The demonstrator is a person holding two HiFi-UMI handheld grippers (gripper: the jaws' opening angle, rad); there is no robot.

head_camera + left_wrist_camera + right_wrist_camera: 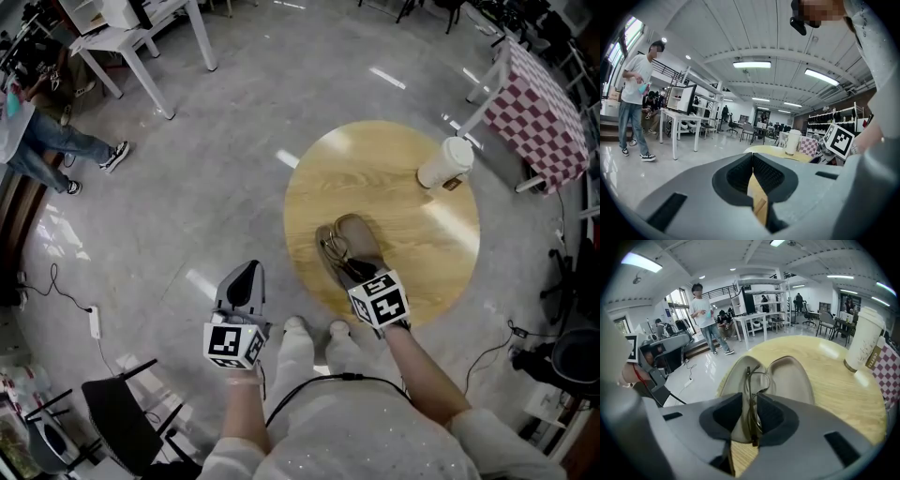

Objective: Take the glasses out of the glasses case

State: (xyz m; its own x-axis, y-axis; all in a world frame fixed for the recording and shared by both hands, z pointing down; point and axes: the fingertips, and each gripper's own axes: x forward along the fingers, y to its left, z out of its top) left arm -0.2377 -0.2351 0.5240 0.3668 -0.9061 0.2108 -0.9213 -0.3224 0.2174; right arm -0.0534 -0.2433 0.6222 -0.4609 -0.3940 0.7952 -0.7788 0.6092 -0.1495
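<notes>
Big open workshop with a shiny grey floor, and in the head view a round wooden bench [412,234] is sitting in the middle of it. The glasses case [361,234] is lying open near the bench's near edge with the glasses [335,248] inside, and a paper cup [446,162] is standing by the far edge. The left claw [246,272] is hanging off the bench's left side, out of the way.

Left gripper view: its jaws are sitting together, gripping nothing.

Right gripper view: the right claw [750,408] is tilting down over the case, jaws apart and straddling the glasses without pinching them. I'm guessing it's lining up for the lift.
</notes>
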